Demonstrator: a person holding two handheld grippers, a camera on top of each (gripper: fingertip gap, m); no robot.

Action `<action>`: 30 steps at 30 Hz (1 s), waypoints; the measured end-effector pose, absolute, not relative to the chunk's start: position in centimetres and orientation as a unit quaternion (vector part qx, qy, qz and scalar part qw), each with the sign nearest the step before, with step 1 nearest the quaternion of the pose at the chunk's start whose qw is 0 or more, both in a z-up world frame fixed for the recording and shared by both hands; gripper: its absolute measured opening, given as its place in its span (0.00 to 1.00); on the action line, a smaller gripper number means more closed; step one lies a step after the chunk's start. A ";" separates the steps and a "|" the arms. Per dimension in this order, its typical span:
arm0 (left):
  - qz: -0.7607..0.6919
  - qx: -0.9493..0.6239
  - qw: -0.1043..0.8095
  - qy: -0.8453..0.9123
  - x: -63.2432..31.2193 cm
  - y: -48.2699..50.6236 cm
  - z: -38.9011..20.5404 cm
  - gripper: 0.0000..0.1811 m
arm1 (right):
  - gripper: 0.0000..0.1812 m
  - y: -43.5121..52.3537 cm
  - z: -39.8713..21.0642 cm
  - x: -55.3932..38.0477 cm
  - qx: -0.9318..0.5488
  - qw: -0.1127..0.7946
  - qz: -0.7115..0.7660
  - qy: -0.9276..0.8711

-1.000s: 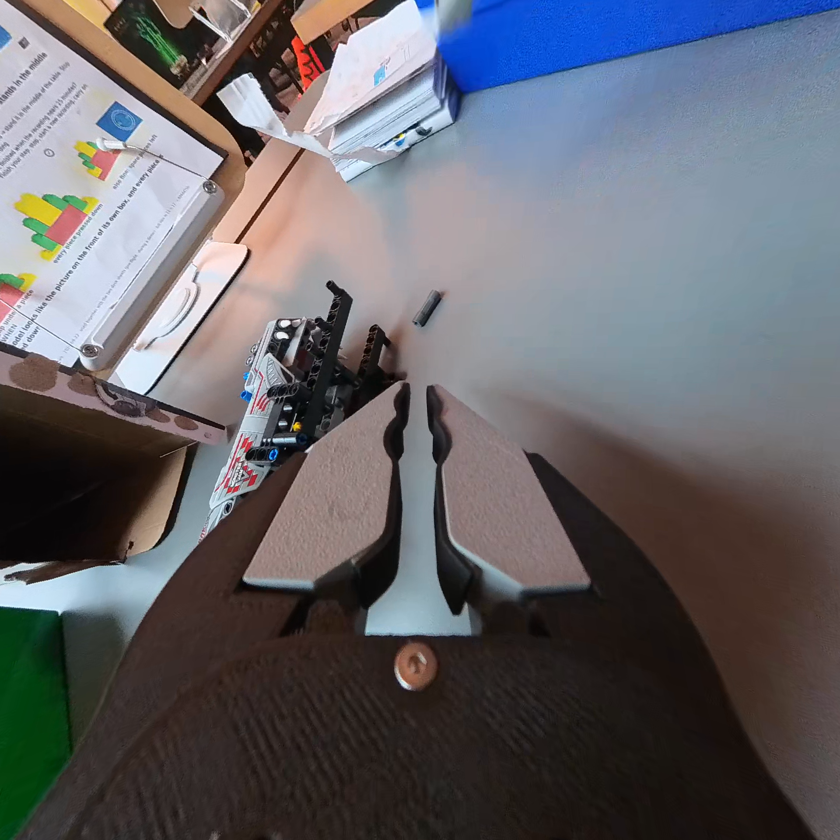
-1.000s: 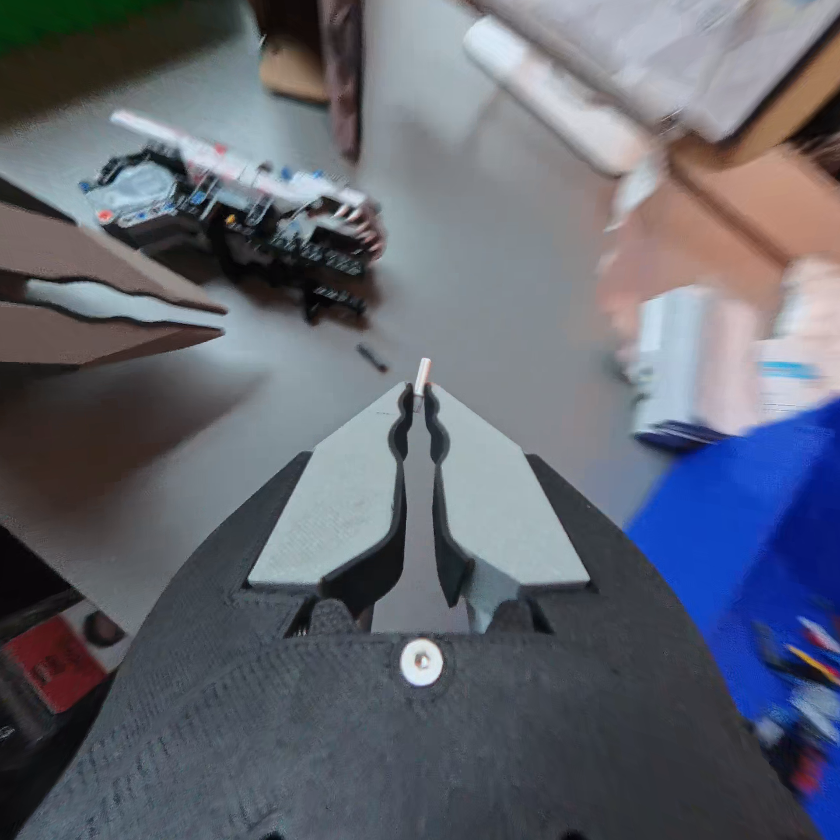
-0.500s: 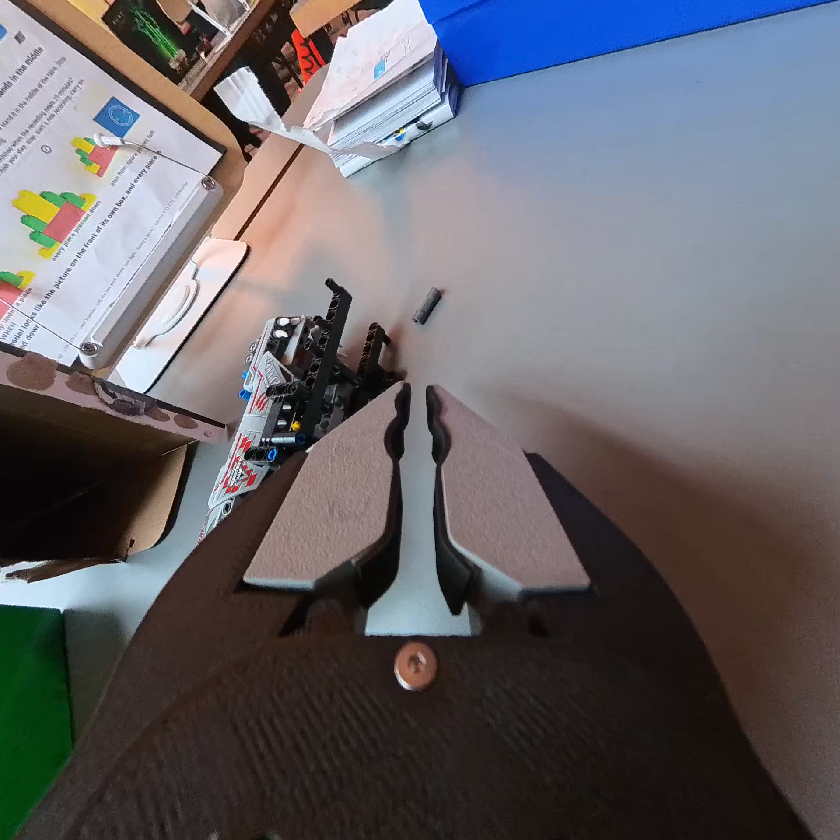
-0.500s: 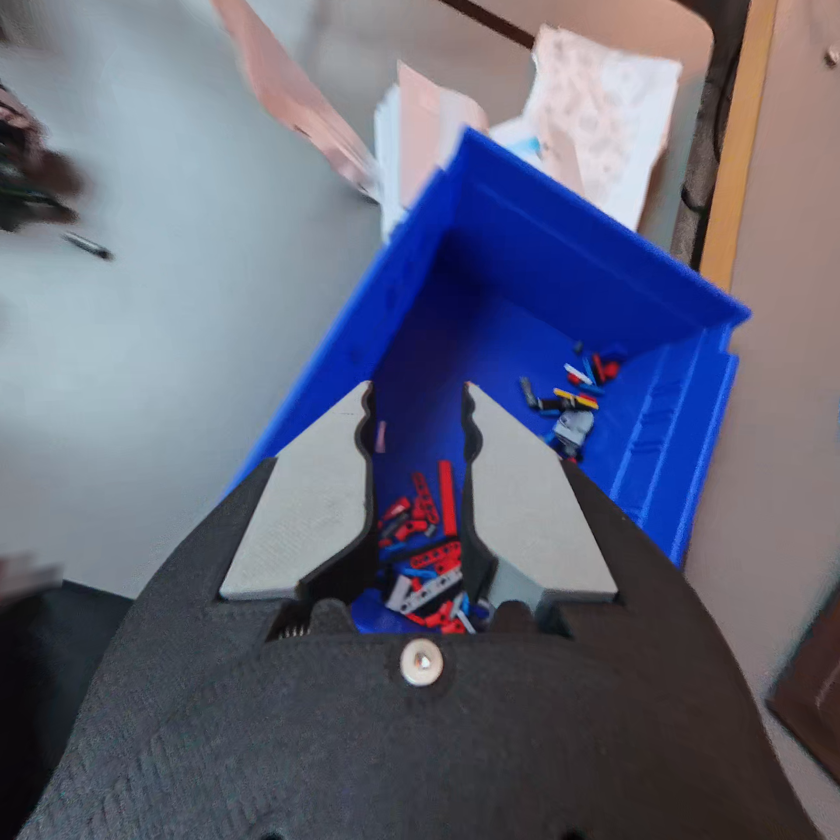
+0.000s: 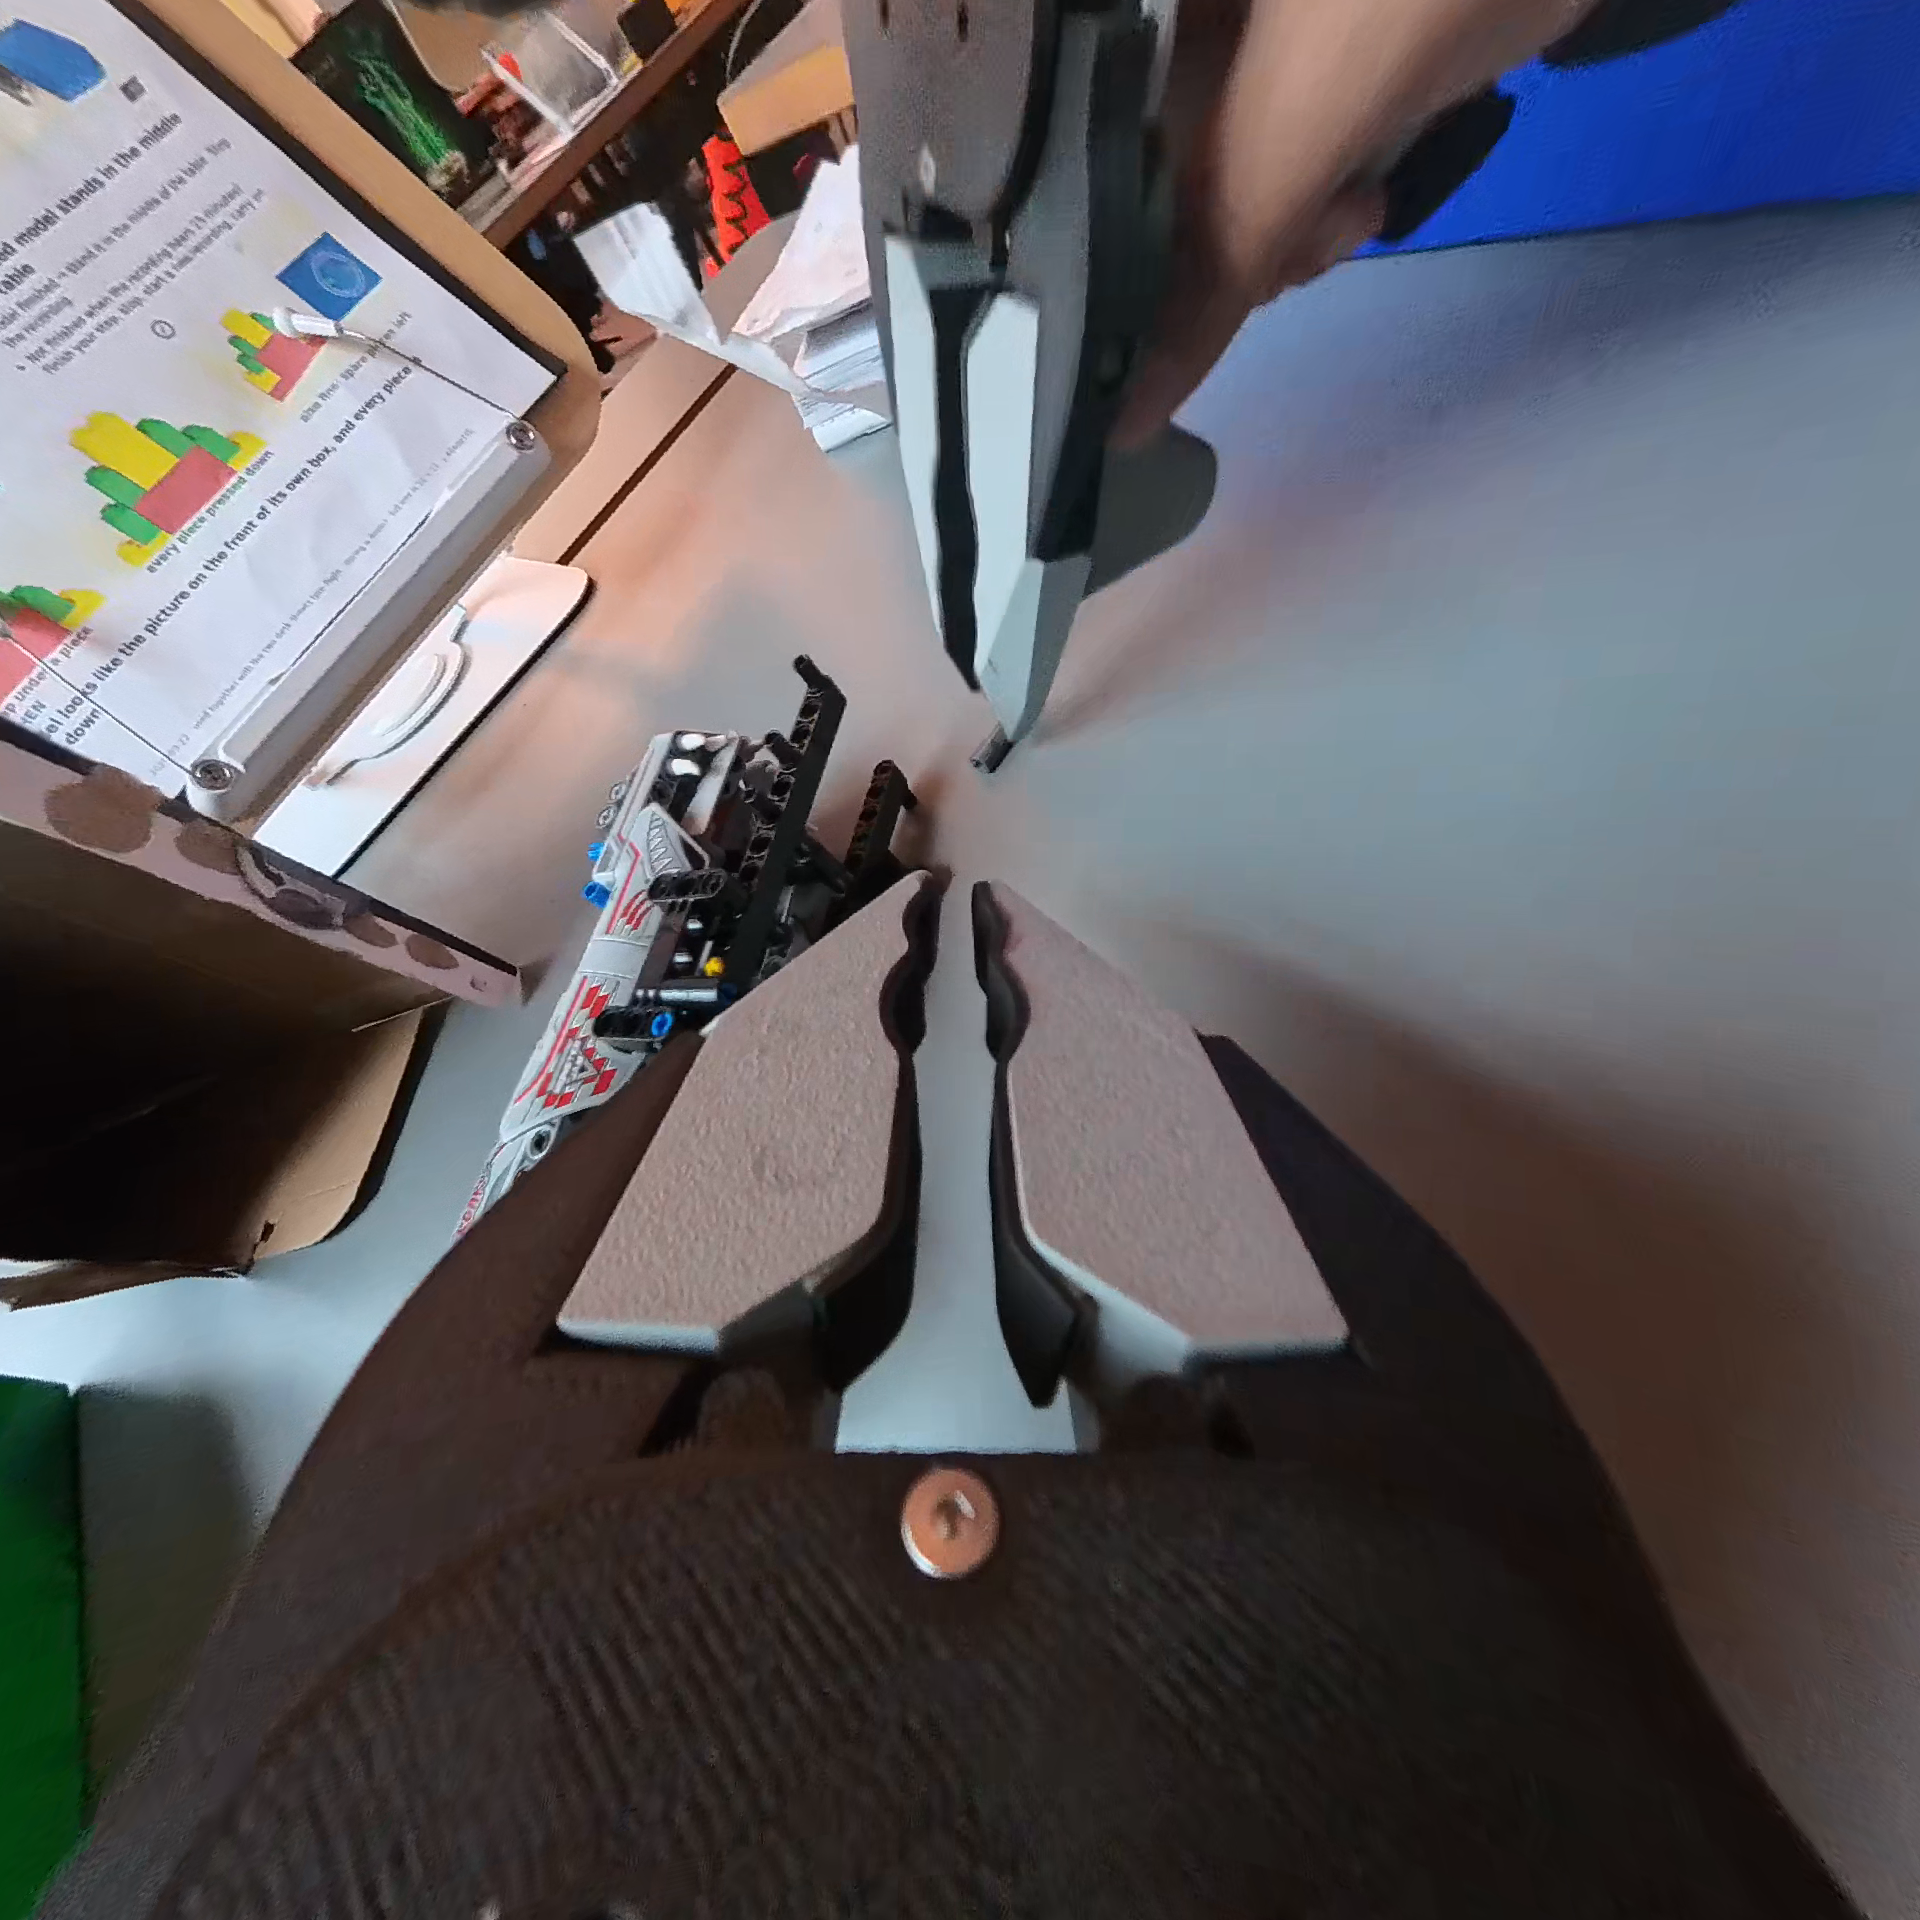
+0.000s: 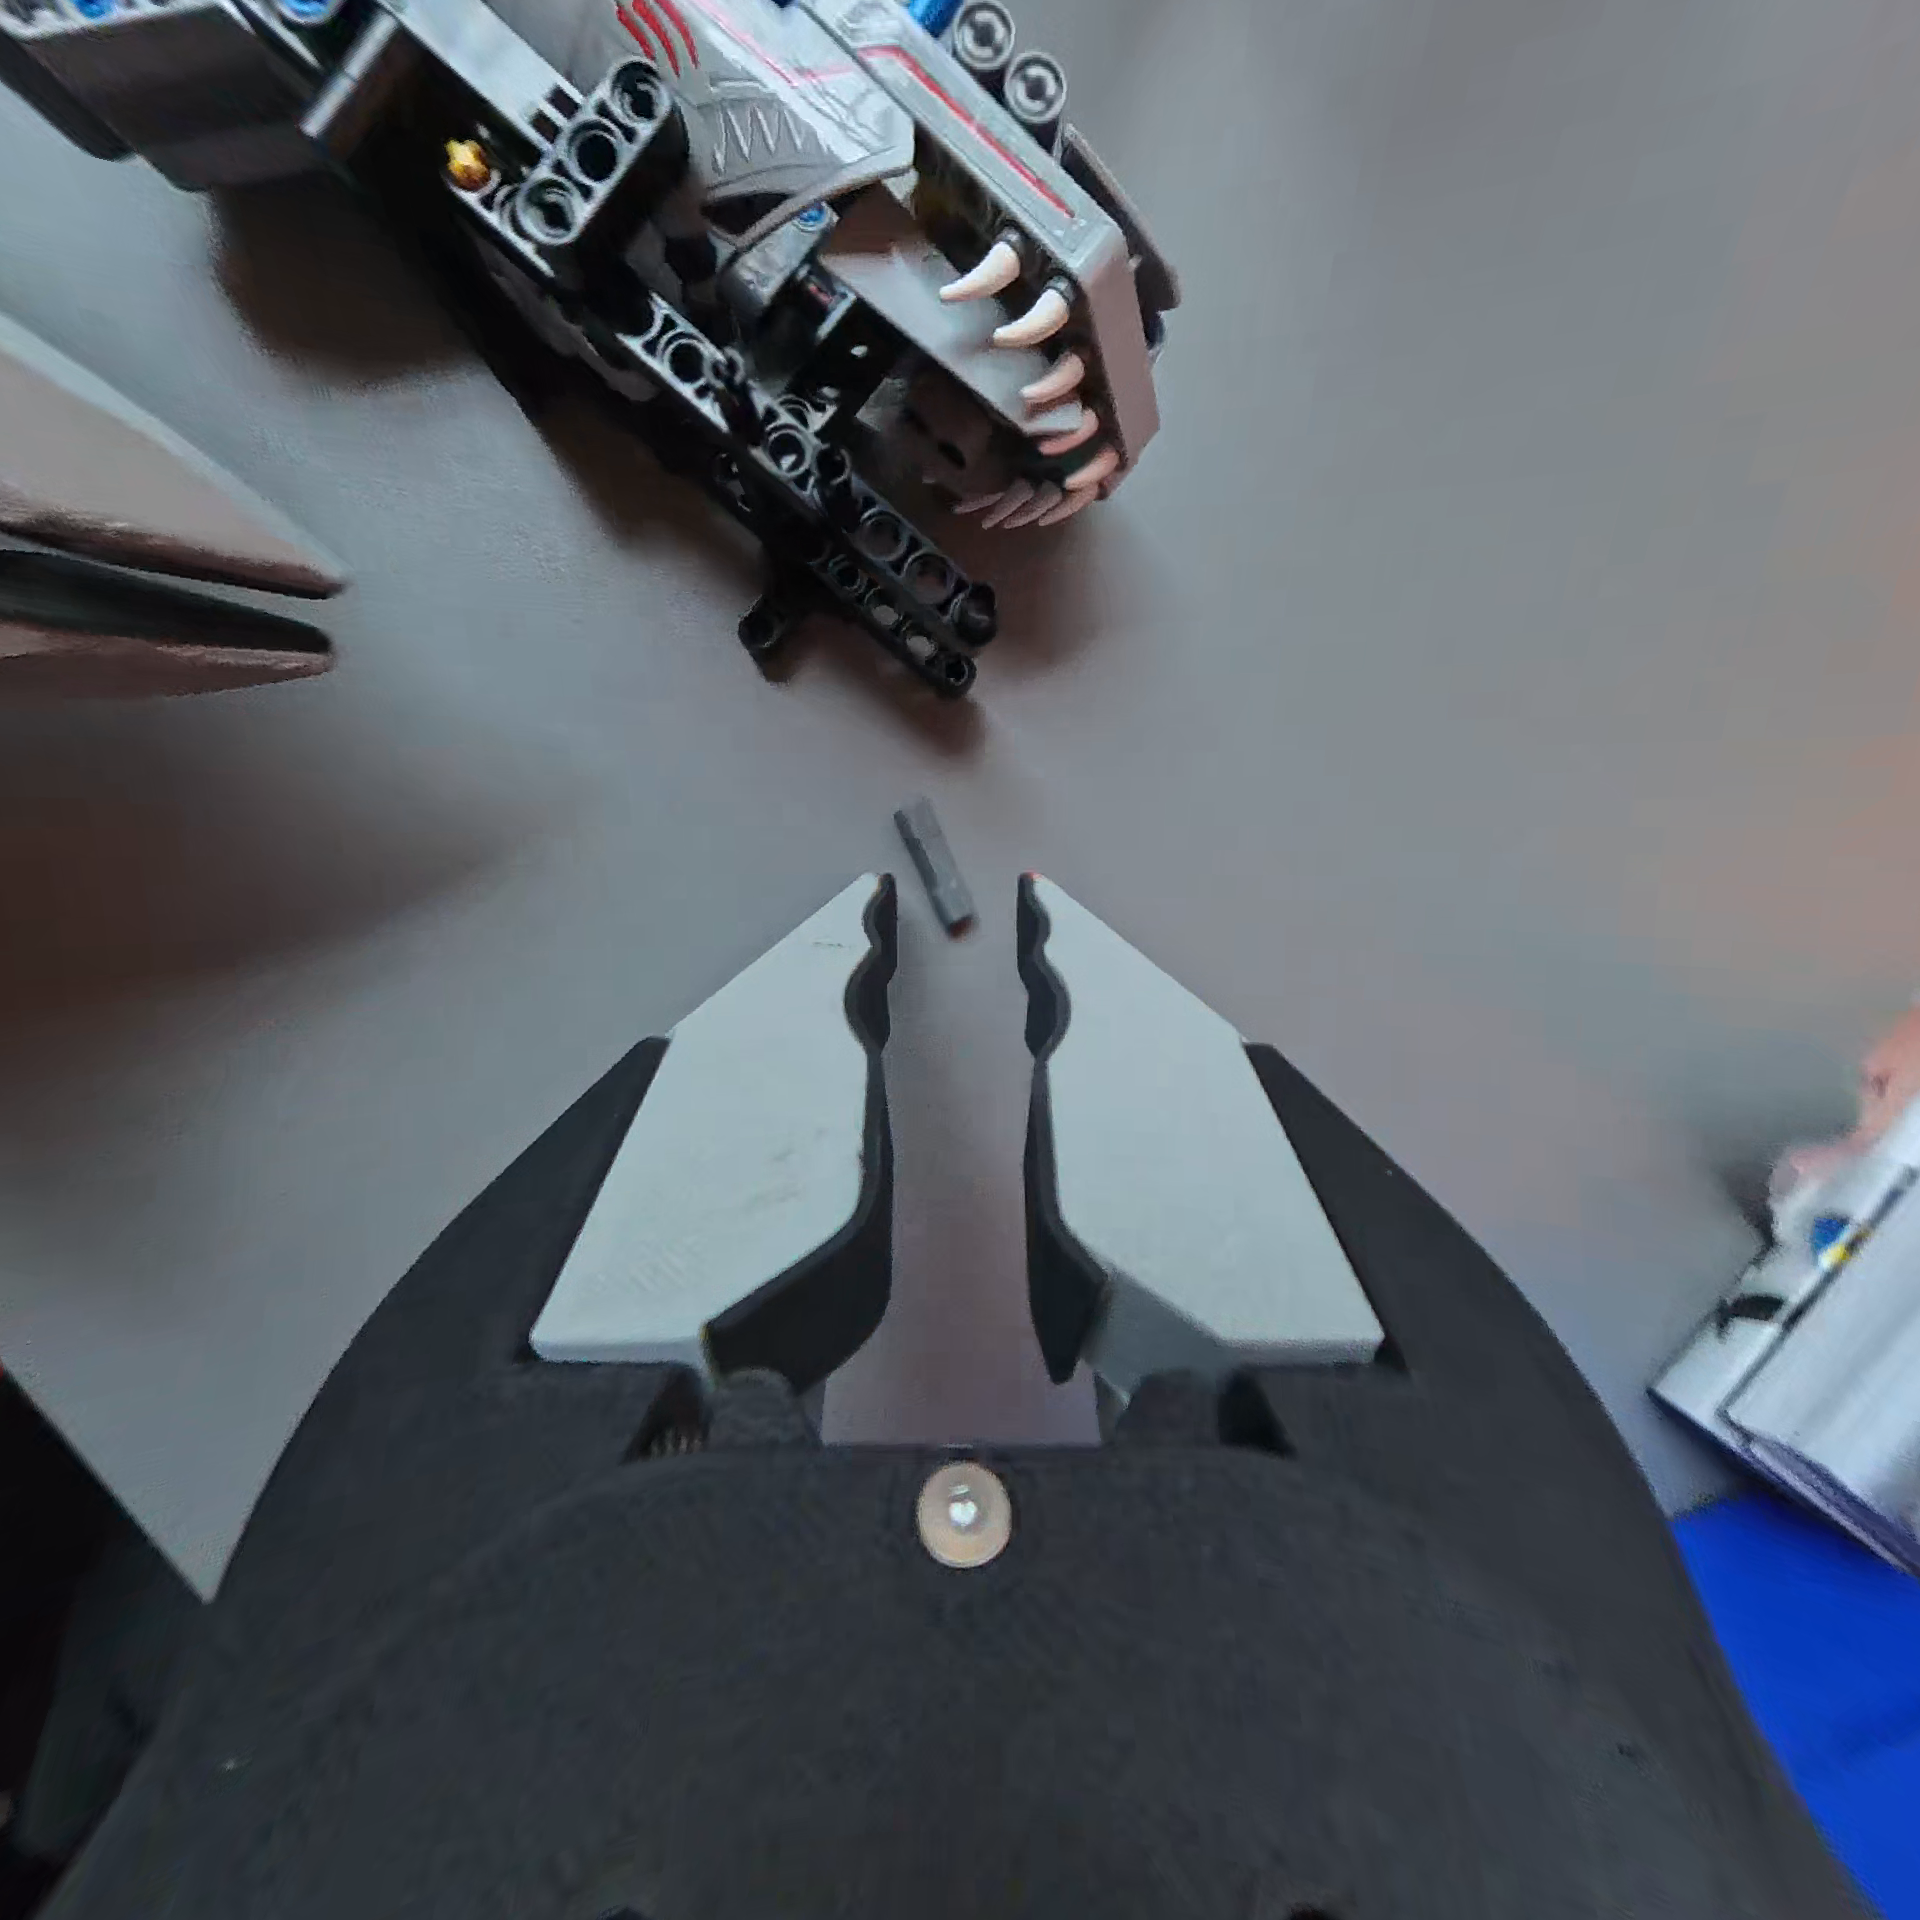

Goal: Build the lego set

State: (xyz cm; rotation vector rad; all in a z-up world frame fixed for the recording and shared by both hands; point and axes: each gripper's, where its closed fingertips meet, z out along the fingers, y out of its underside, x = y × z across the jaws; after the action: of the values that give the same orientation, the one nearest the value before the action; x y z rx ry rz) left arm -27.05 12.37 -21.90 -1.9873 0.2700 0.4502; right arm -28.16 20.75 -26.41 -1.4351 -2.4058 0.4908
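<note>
My right gripper [image 6: 951, 899]: parted, straddling dark pin [image 6: 933, 871] | left gripper [image 5: 951, 904]: nearly together, empty | lego model [image 6: 831, 239]: printed panels | instruction sheet [image 5: 208, 416]: printed text

A loose pin [image 6: 933, 869] lies on the table [image 6: 1455, 727], just before the model [image 6: 790, 312].

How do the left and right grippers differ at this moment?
The right gripper has its jaws open around a small dark pin lying on the grey table; the left gripper is nearly shut and holds nothing. The right points down at the pin; the left sits beside the lego model. Both have grey fingers on black bodies.
</note>
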 end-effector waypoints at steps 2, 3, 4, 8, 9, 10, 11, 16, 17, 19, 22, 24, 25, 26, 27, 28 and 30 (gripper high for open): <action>0.179 -0.827 0.522 0.105 -27.2 12.3 -21.7 0.02 | 0.06 20.5 -27.0 -28.3 -0.495 0.138 0.176 -0.840; 0.175 -0.827 0.524 0.101 -27.2 12.3 -21.7 0.02 | 0.01 20.5 -27.1 -28.2 -0.496 0.136 0.179 -0.838; 0.172 -0.827 0.526 0.097 -27.4 12.3 -21.6 0.02 | 0.02 20.5 -27.1 -28.1 -0.501 0.133 0.181 -0.836; 0.163 -0.826 0.533 0.083 -27.7 12.2 -21.3 0.03 | 0.01 20.5 -24.4 -27.0 -0.525 0.166 0.201 -0.810; 0.164 -0.826 0.534 0.078 -27.9 12.1 -21.3 0.03 | 0.01 20.7 -22.7 -26.5 -0.530 0.193 0.210 -0.798; 0.163 -0.826 0.535 0.073 -28.1 12.1 -21.3 0.03 | 0.02 21.3 -20.7 -25.8 -0.536 0.226 0.215 -0.784; 0.161 -0.825 0.538 0.066 -28.3 12.0 -21.1 0.03 | 0.02 22.4 -18.5 -24.9 -0.546 0.265 0.214 -0.766; 0.151 -0.812 0.563 0.024 -29.9 11.3 -20.1 0.02 | 0.02 32.9 -11.8 -16.6 -0.635 0.392 0.154 -0.647; 0.149 -0.813 0.563 0.019 -30.2 11.1 -20.1 0.03 | 0.02 34.8 -12.5 -14.7 -0.661 0.383 0.144 -0.629; 0.154 -0.817 0.556 0.021 -30.6 10.5 -20.2 0.04 | 0.11 36.9 -15.5 -11.7 -0.706 0.326 0.135 -0.614; 0.184 -0.807 0.560 0.041 -31.4 9.5 -19.2 0.07 | 0.14 37.3 -18.3 -9.5 -0.714 0.292 0.140 -0.621; 0.200 -0.806 0.555 0.046 -32.3 8.9 -18.9 0.13 | 0.13 37.6 -18.5 -8.9 -0.713 0.300 0.140 -0.618; 0.202 -0.811 0.547 0.041 -33.0 8.6 -19.2 0.17 | 0.14 37.6 -18.5 -8.8 -0.717 0.297 0.142 -0.615; 0.197 -0.820 0.537 0.034 -33.6 8.4 -19.7 0.21 | 0.15 37.5 -18.1 -9.0 -0.717 0.300 0.150 -0.611; 0.185 -0.828 0.528 0.027 -34.0 8.3 -20.2 0.25 | 0.15 37.0 -17.3 -9.6 -0.711 0.310 0.166 -0.609; 0.169 -0.837 0.521 0.021 -34.3 8.2 -20.8 0.29 | 0.15 36.2 -16.3 -10.4 -0.699 0.325 0.184 -0.610; 0.142 -0.848 0.510 0.011 -34.7 8.2 -21.7 0.31 | 0.14 33.5 -14.2 -12.7 -0.660 0.352 0.224 -0.625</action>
State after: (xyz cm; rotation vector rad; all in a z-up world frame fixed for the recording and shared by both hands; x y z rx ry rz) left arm -34.70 8.18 -21.67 -2.0419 0.0256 0.3425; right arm -12.69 33.52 -14.17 -1.7082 -1.6179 0.5800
